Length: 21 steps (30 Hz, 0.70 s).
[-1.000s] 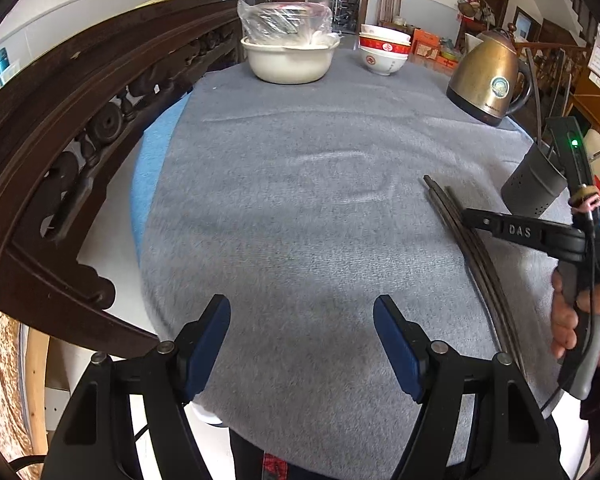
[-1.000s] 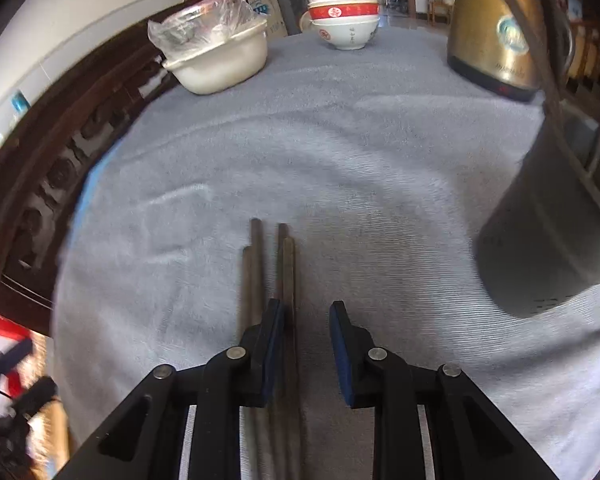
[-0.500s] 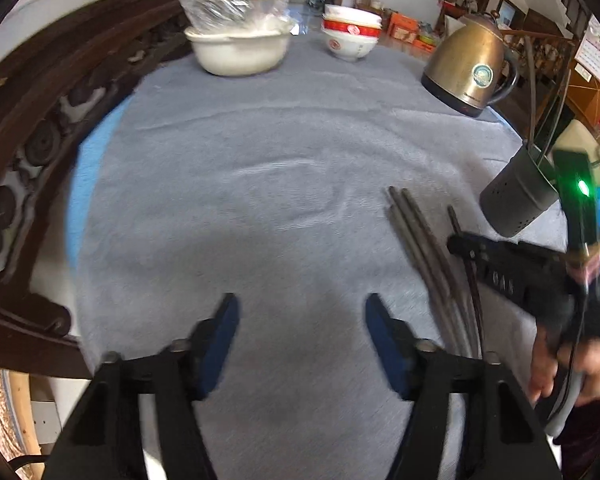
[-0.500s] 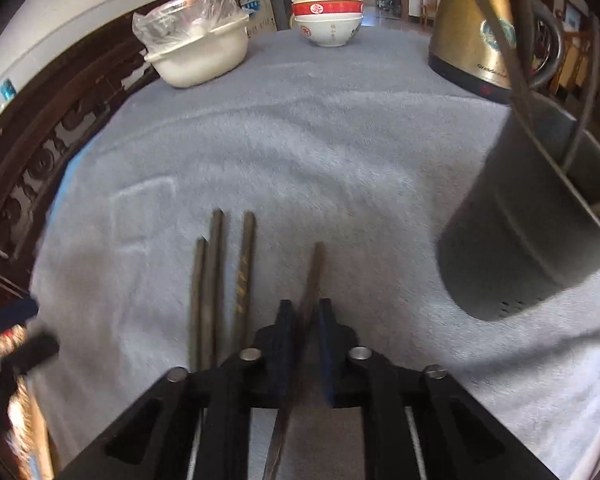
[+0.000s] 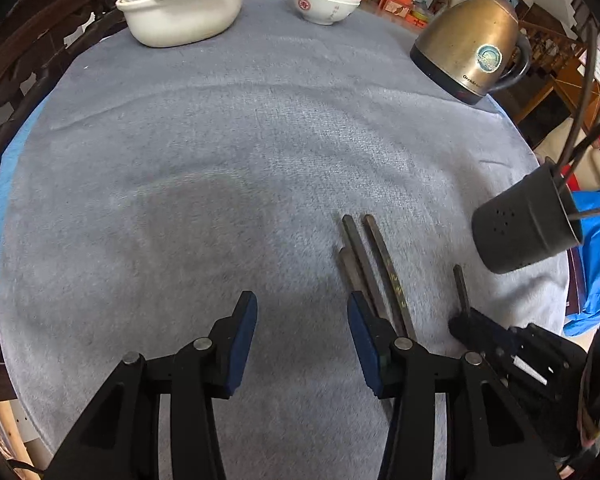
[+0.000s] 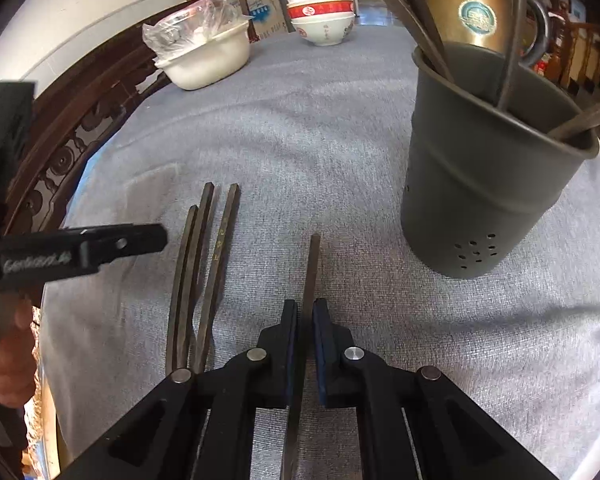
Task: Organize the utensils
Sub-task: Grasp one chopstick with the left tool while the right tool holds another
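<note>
Already the right gripper (image 6: 305,320) is clenched on one dark slender wooden chopstick (image 6: 311,264) pointing twelve o'clock, with the dark grey metal utensil cup (image 6: 488,184) at two o'clock, nearer it than the released left gripper (image 5: 302,338).

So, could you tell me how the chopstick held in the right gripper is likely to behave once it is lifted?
The chopstick looks straight, so probably stiff. The right gripper clamps it partway along with a long end projecting forward, so it may pivot or droop. Its flat-sided end suggests it should not roll if dropped on the grey cloth.
</note>
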Each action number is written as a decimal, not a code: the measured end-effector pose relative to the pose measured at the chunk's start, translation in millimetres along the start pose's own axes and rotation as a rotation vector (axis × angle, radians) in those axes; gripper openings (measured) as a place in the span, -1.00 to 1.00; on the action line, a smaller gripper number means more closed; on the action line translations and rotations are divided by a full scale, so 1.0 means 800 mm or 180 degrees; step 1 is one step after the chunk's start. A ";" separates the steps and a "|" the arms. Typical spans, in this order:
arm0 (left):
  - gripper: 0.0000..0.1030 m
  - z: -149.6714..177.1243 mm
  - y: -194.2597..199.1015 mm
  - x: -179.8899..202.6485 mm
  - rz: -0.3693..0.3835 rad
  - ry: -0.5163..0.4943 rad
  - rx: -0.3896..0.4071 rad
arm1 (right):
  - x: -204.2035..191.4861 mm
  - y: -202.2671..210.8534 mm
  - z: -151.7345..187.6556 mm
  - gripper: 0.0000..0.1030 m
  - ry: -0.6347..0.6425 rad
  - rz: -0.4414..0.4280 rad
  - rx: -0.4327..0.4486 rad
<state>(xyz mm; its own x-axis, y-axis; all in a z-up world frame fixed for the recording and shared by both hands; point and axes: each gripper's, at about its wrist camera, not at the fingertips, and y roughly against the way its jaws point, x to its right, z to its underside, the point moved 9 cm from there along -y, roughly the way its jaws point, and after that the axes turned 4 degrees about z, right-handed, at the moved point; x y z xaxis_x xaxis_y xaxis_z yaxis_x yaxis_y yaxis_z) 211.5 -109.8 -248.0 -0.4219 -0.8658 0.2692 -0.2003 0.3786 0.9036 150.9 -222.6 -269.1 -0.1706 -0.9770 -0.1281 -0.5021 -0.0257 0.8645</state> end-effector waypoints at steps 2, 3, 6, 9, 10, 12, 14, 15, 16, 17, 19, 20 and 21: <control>-0.06 -0.001 -0.003 0.003 0.0014 -0.0001 -0.0022 | 0.000 0.000 0.000 -0.81 -0.0018 -0.0072 0.0006; -0.06 -0.001 -0.005 0.005 0.0027 0.0001 -0.0029 | 0.002 0.000 0.001 -0.81 -0.0039 -0.0107 0.0007; -0.06 -0.002 -0.013 0.011 0.0029 -0.0021 -0.0065 | 0.005 0.000 0.001 -0.81 -0.0057 -0.0167 0.0015; -0.06 -0.006 -0.017 0.012 -0.0015 -0.0051 -0.0046 | 0.004 0.001 0.002 -0.81 -0.0033 -0.0171 0.0028; -0.06 -0.009 -0.018 0.012 -0.0025 -0.0056 -0.0042 | 0.003 0.000 0.001 -0.81 -0.0036 -0.0179 0.0028; -0.06 -0.012 -0.020 0.012 -0.0028 -0.0043 -0.0051 | 0.003 -0.001 0.000 -0.81 -0.0053 -0.0206 0.0026; -0.06 -0.017 -0.025 0.014 -0.0021 -0.0029 -0.0067 | 0.002 -0.002 -0.002 -0.81 -0.0067 -0.0219 0.0027; -0.06 -0.017 -0.024 0.017 -0.0009 -0.0042 -0.0077 | 0.003 -0.002 -0.002 -0.81 -0.0072 -0.0217 0.0030; -0.06 -0.016 -0.023 0.020 0.0001 -0.0060 -0.0082 | 0.003 -0.003 -0.003 -0.81 -0.0077 -0.0209 0.0032; -0.06 -0.016 -0.024 0.021 0.0001 -0.0076 -0.0078 | 0.003 -0.004 -0.004 -0.81 -0.0078 -0.0204 0.0032; -0.06 -0.014 -0.024 0.025 0.0005 -0.0124 -0.0075 | 0.002 -0.005 -0.006 -0.81 -0.0084 -0.0200 0.0031; -0.06 -0.012 -0.023 0.027 0.0015 -0.0143 -0.0079 | 0.003 -0.004 -0.005 -0.81 -0.0092 -0.0206 0.0029; -0.06 -0.010 -0.022 0.028 0.0026 -0.0164 -0.0084 | 0.003 -0.005 -0.006 -0.81 -0.0111 -0.0217 0.0023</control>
<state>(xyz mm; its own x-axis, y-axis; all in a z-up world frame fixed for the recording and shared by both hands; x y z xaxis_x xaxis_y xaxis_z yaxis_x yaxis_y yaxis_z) 212.4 -138.2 -255.7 -0.4686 -0.8444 0.2597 -0.1736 0.3762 0.9101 156.3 -225.9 -270.4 -0.1650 -0.9651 -0.2035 -0.5197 -0.0903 0.8496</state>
